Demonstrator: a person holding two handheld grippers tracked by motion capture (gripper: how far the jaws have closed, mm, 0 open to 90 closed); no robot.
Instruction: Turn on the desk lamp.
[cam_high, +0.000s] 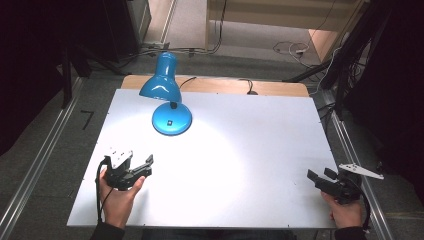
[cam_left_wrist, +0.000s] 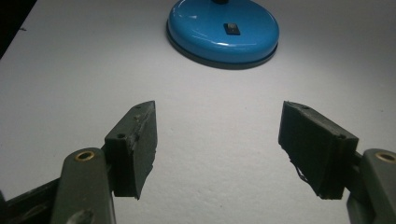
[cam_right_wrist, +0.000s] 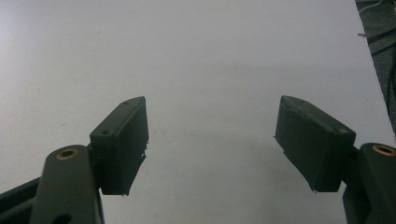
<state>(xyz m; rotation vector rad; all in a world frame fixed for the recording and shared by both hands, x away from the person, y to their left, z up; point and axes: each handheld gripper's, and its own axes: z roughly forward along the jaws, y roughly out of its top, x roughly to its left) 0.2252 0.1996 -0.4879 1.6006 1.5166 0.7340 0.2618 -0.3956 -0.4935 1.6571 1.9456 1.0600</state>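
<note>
I see the left gripper (cam_high: 148, 164) and the right gripper (cam_high: 320, 175) both wide open, holding nothing, above the table (cam_high: 260, 150).

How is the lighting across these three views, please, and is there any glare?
High view: the blue lamp casts a bright pool on the white table, surroundings dark. Left gripper view: glossy highlights on the lamp base. Right gripper view: even, dim light, soft shadows under the tongs.

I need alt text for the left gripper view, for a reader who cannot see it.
The round blue lamp base, with a small dark switch on top, stands on a white table ahead of the left gripper. Its two black jaws rise from the bottom, wide apart, with nothing between them.
</note>
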